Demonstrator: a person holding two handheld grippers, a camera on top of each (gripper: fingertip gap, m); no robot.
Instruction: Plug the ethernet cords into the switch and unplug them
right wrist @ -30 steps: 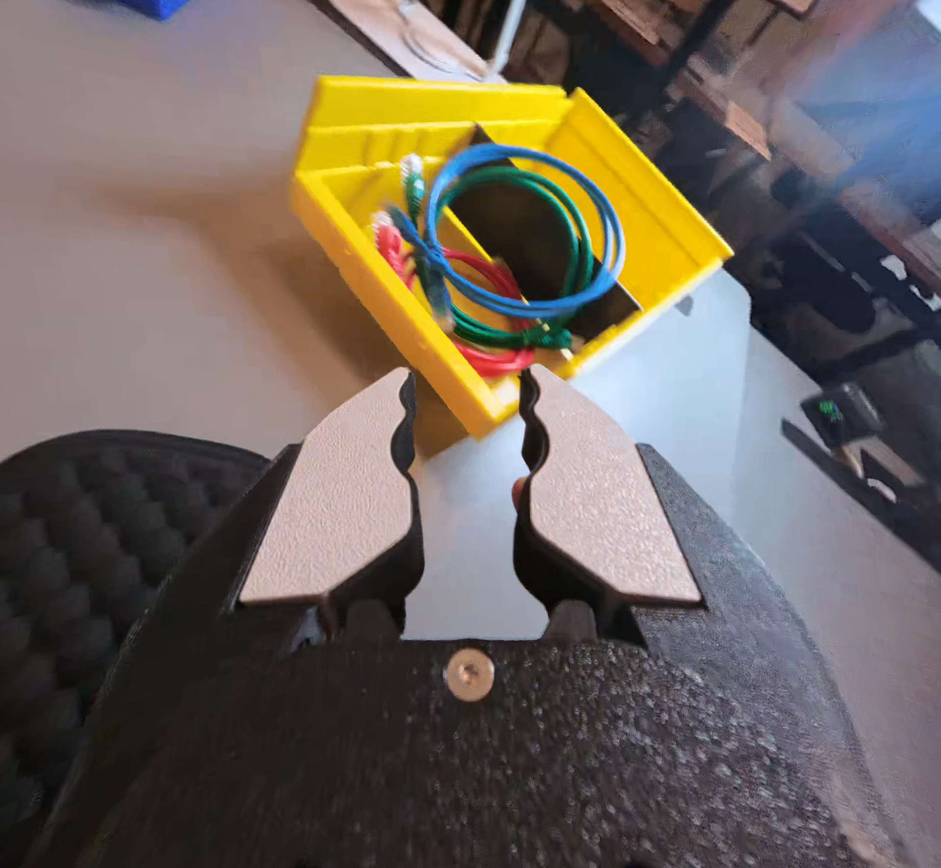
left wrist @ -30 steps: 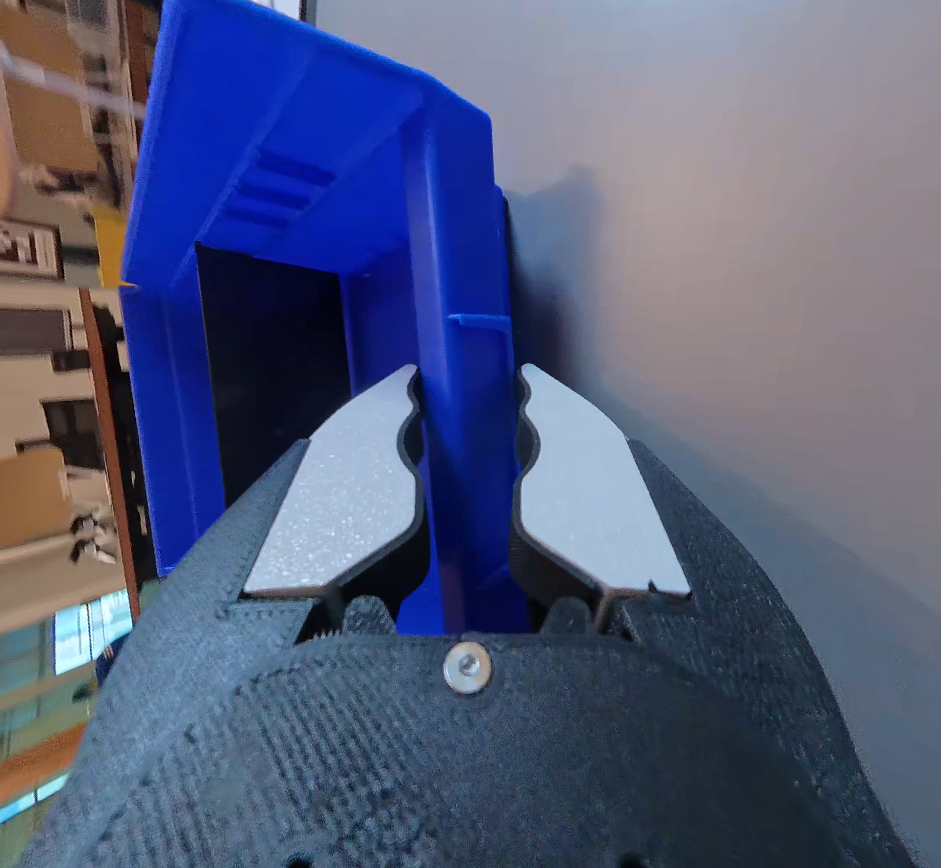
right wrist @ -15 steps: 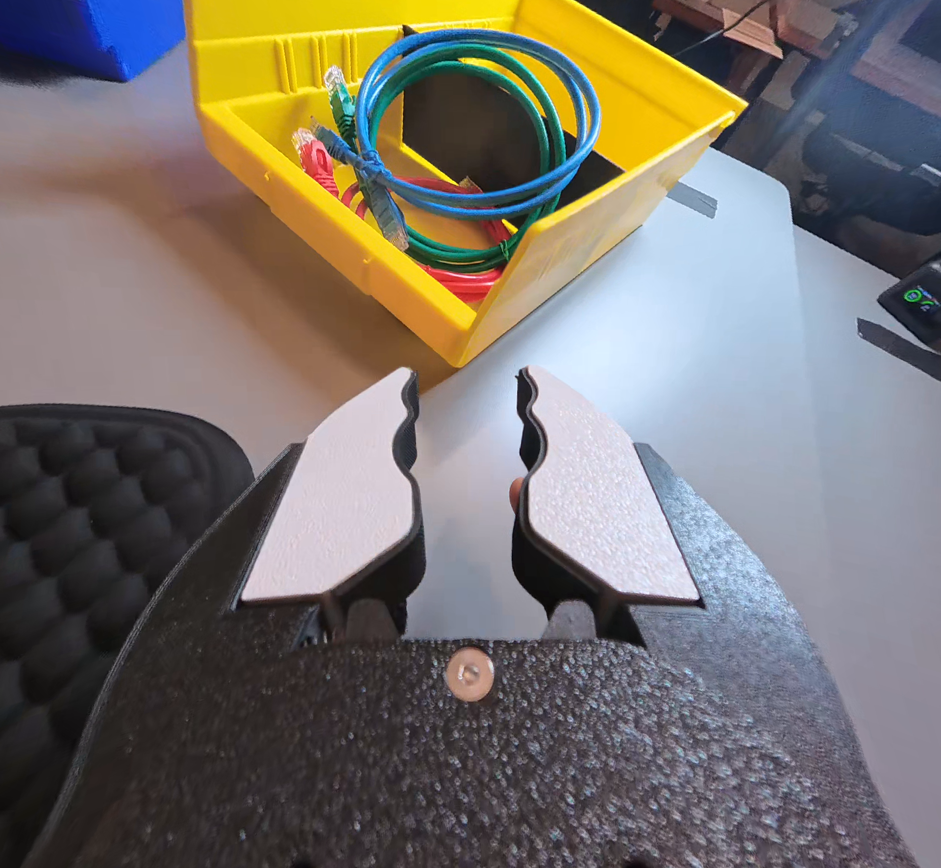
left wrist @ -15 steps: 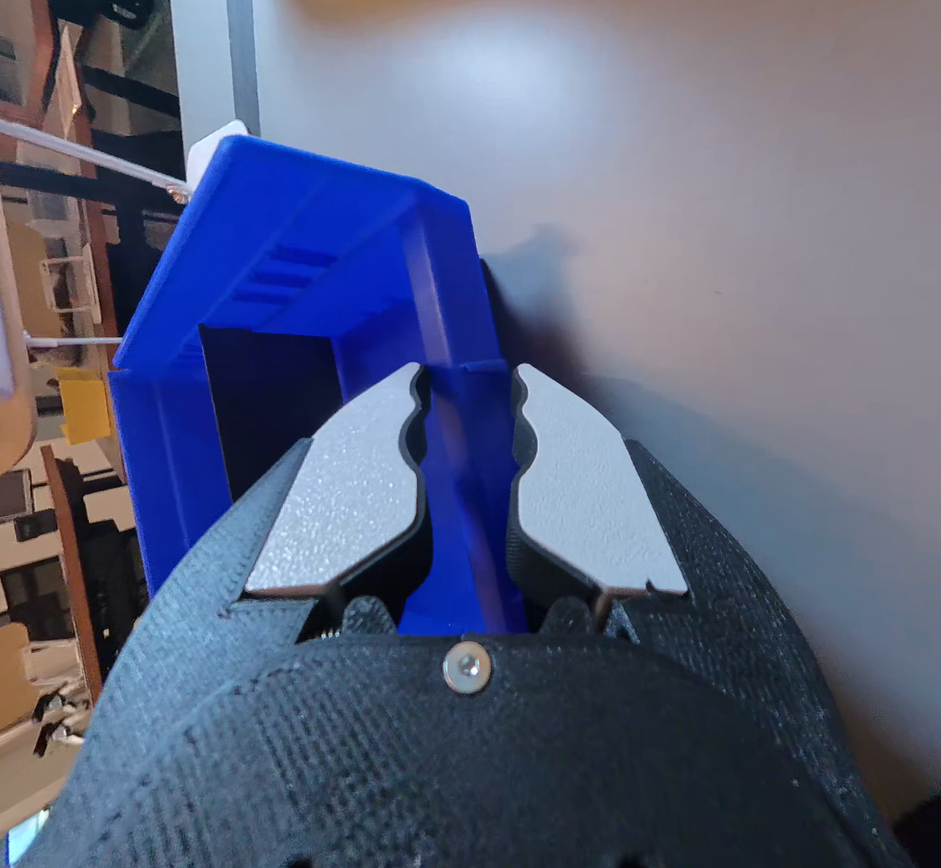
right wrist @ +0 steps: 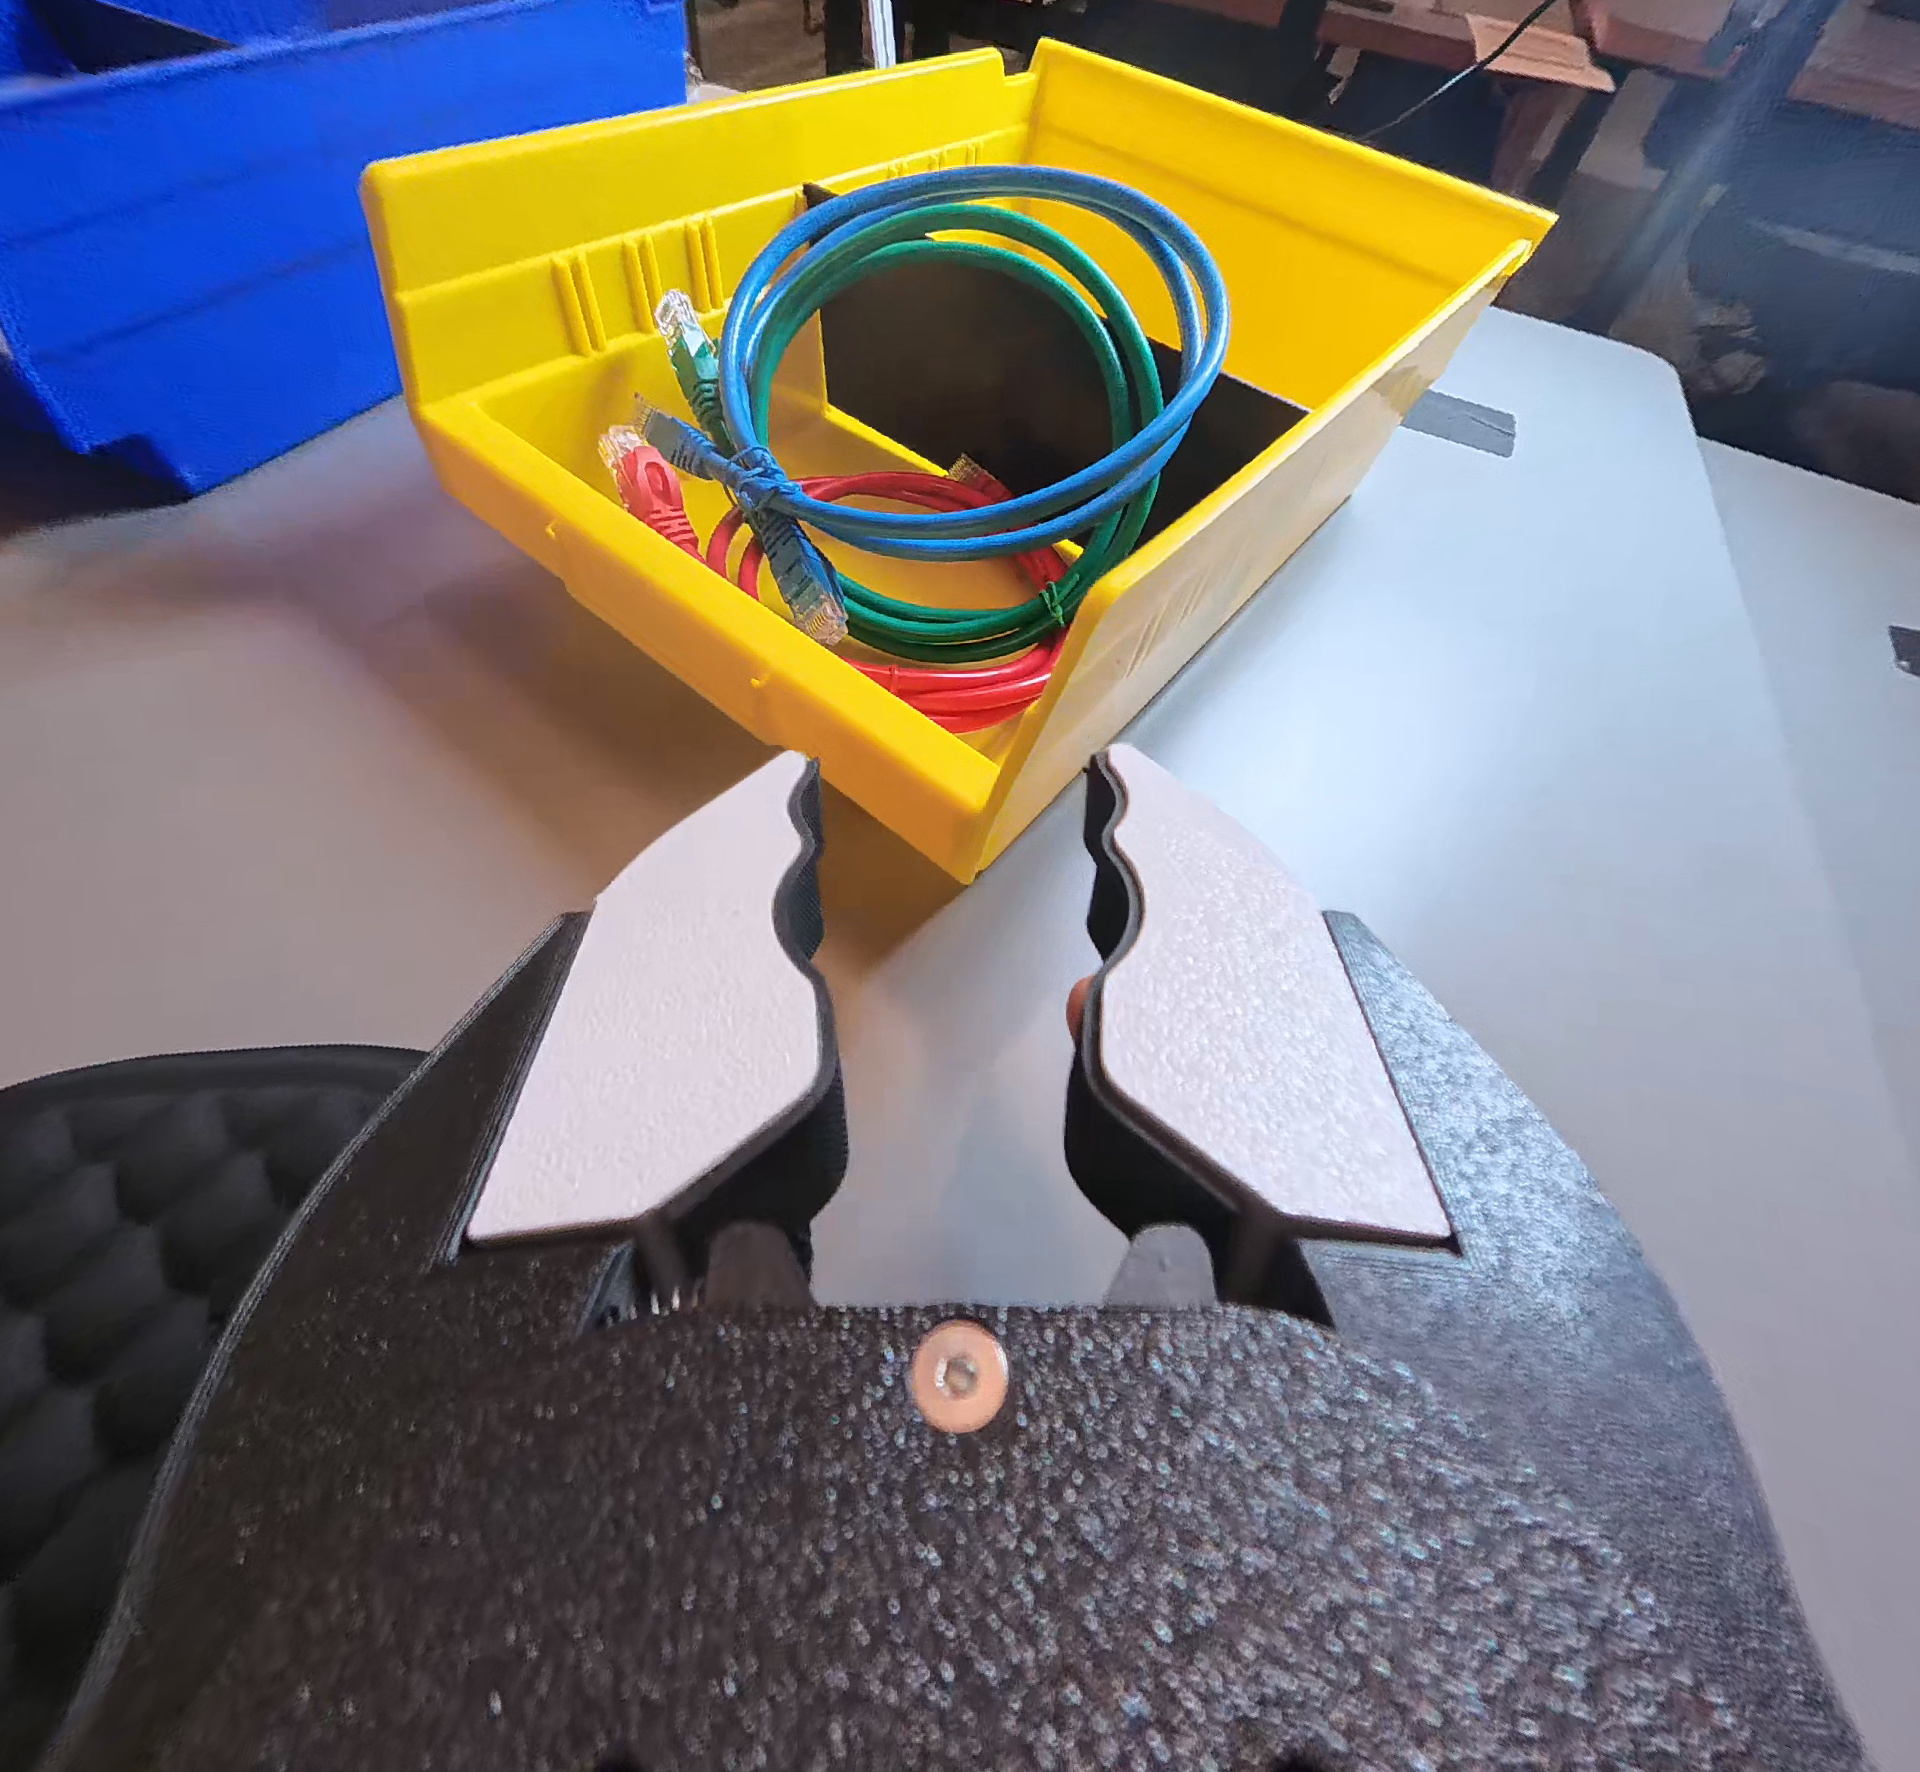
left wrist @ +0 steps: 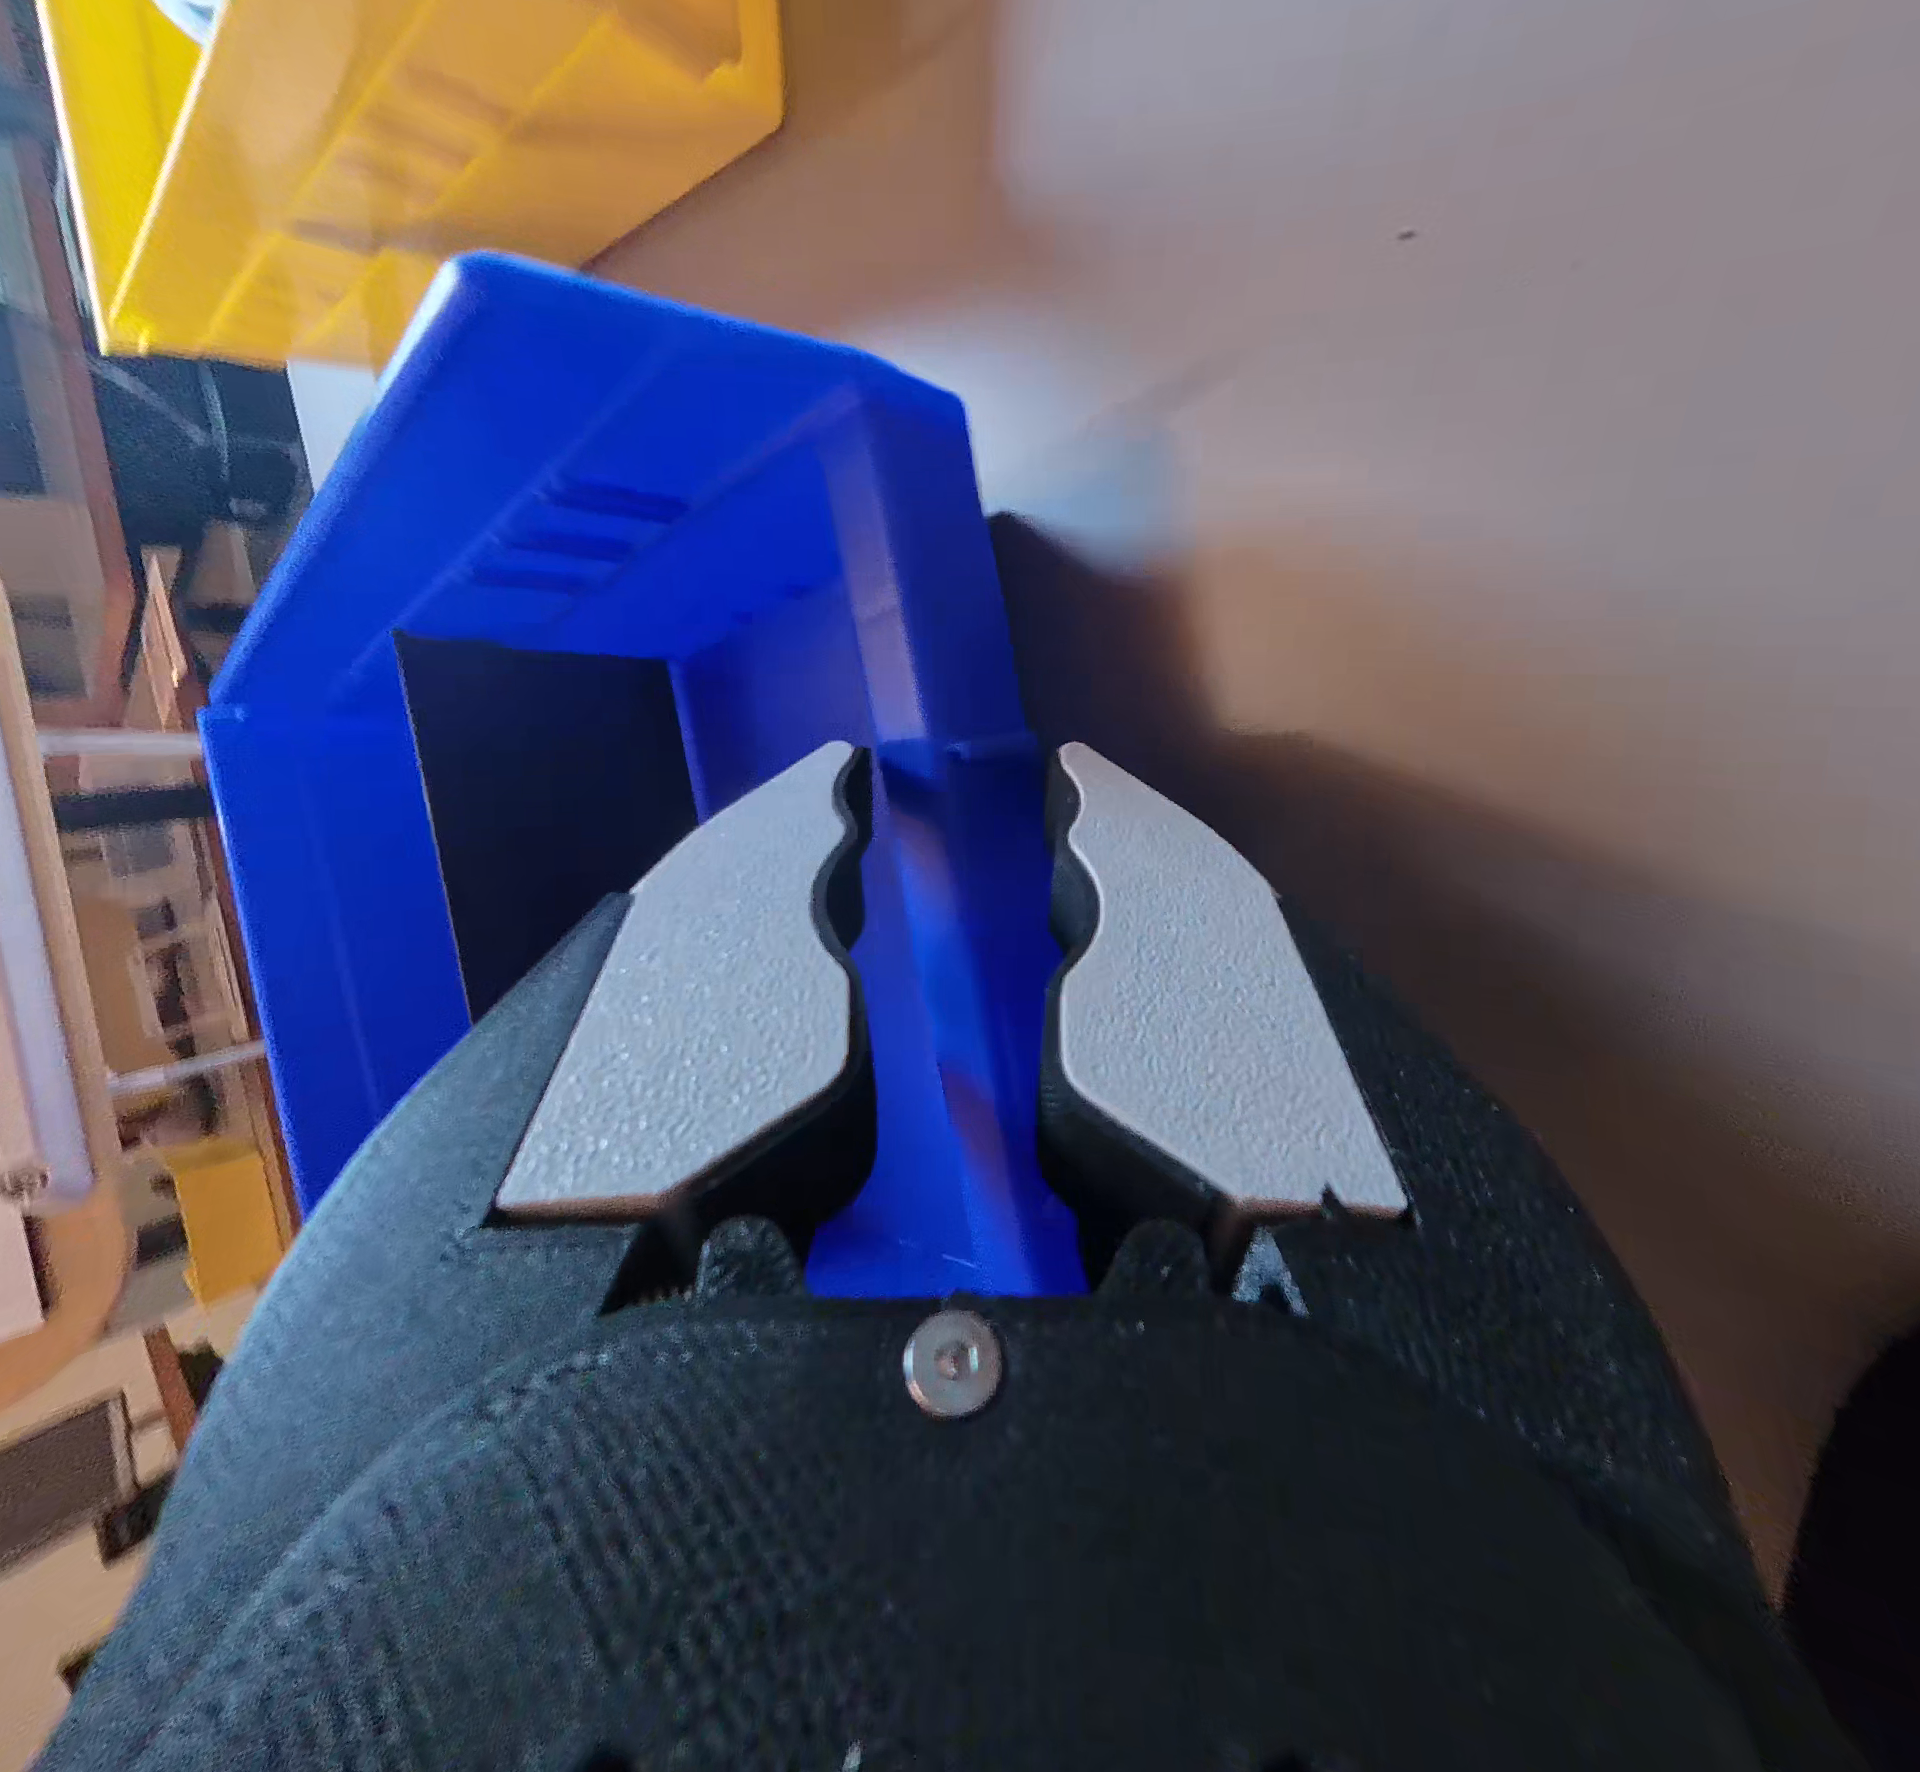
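Note:
My left gripper (left wrist: 954, 766) is shut on the side wall of a blue bin (left wrist: 582, 517), which shows with a black divider inside. The blue bin also shows at the far left of the right wrist view (right wrist: 260, 195). A yellow bin (right wrist: 1299, 268) stands on the grey table and holds coiled ethernet cords: a blue cord (right wrist: 1184, 403), a green cord (right wrist: 1112, 340) and a red cord (right wrist: 966, 683). My right gripper (right wrist: 951, 777) is open and empty, just in front of the yellow bin's near corner. No switch is in view.
The grey table (right wrist: 1455, 787) spreads to the right of the yellow bin, with strips of tape near its far edge. A black foam pad (right wrist: 114, 1234) lies at the lower left. Desks and chairs stand behind. The yellow bin also shows in the left wrist view (left wrist: 416, 112).
My left gripper has swung with the blue bin, so the yellow bin now shows beyond it. My right gripper has steadied closer to the yellow bin, and its fingers have opened a little wider.

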